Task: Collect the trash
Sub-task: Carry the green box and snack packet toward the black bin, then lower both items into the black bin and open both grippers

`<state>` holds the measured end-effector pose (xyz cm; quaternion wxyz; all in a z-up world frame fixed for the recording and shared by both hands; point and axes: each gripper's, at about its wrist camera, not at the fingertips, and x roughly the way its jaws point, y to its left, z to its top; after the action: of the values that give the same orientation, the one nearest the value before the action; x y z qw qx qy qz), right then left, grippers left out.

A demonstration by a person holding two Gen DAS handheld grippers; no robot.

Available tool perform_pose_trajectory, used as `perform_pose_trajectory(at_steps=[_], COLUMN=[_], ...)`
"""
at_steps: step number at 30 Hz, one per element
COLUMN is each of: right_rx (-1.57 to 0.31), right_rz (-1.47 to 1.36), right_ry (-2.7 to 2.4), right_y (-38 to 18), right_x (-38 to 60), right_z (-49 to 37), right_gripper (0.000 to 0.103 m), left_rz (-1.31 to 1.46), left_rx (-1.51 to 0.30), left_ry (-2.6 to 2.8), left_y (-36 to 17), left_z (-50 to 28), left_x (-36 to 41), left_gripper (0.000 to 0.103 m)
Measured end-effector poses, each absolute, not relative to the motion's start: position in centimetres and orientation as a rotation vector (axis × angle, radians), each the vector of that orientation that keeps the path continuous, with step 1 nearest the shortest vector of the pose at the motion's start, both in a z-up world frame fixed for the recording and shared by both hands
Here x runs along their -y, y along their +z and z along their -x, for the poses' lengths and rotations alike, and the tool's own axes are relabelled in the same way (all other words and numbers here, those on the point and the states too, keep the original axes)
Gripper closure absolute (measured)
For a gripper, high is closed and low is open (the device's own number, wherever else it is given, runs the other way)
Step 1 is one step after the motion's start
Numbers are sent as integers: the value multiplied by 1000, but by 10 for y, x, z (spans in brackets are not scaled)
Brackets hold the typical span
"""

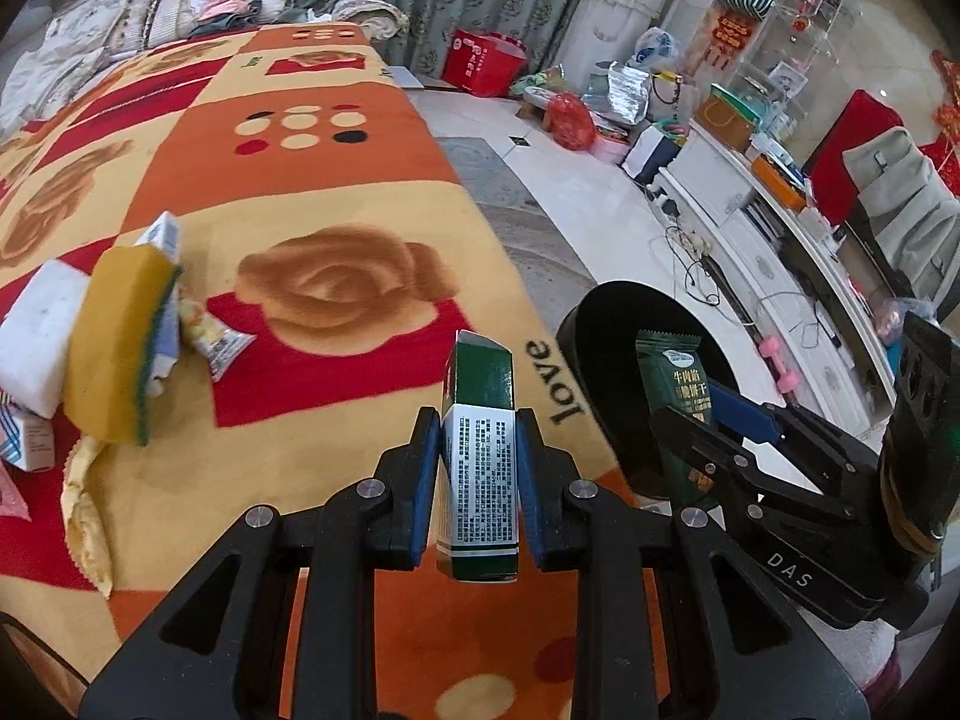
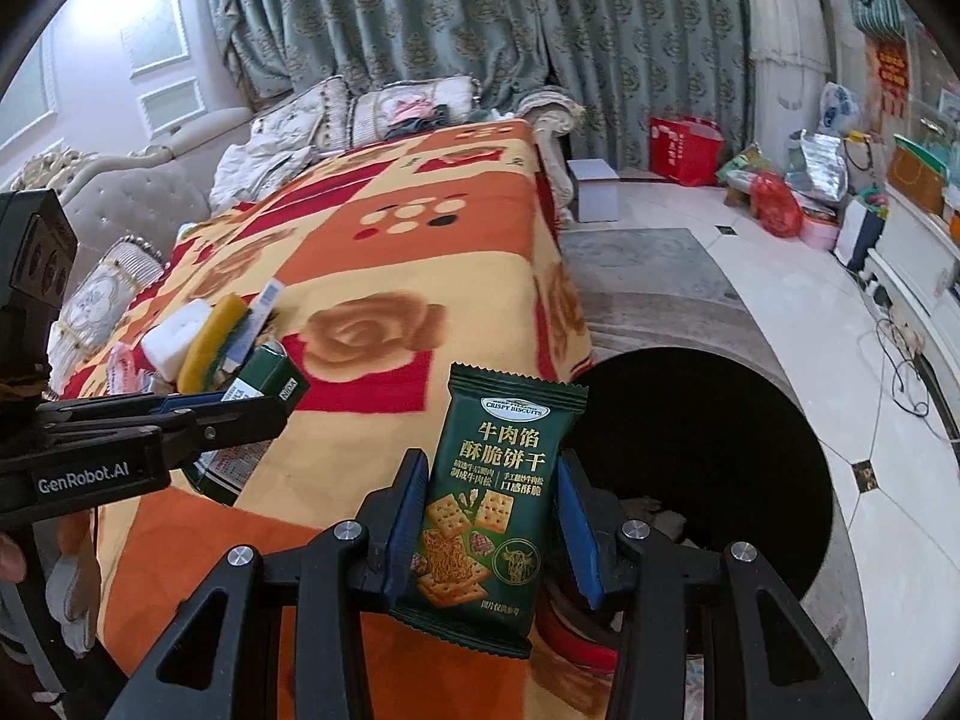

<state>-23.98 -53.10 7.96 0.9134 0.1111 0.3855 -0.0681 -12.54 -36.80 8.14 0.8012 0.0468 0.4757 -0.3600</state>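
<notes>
Carrying step, I judge: left claw [image 1: 477,468] is clenched on a green box [image 1: 480,468], right claw [image 2: 489,531] on a biscuit packet [image 2: 489,492]. The black bin [image 2: 708,450] waits at two o'clock; next, release both over its mouth.

Surface cover: a blanket [image 1: 336,192] in orange, red and cream squares with brown roses and dots.
Far end: a pale sofa [image 2: 150,192] with patterned cushions [image 1: 108,18].
Wall behind: grey-green patterned curtains [image 2: 420,18], drawn; a white panelled wall [image 2: 156,42] to their left, brightly lit.
Floor: pale glossy tiles [image 2: 870,468] with small dark diamond insets and a grey patterned ring.
Right side: a long white cabinet [image 1: 774,252] crowded with boxes; cables on the floor beside it.
Far corner: a red bag [image 1: 483,63], plastic bags and a silver foil bag [image 1: 627,93].
</notes>
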Motion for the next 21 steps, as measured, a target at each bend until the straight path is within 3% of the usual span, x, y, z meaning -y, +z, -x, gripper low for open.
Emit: perform_pose_trajectory(at_steps=[21], right_rx=[-809], right_rz=[-322], right_ry=[-264], right_y=[63], right_x=[594], right_z=[259], right_gripper=[62], left_rz=[-148], left_rx=[-1019], left_ry=[-858], left_y=[73], left_z=[129], left_x=[438], left_gripper=[81])
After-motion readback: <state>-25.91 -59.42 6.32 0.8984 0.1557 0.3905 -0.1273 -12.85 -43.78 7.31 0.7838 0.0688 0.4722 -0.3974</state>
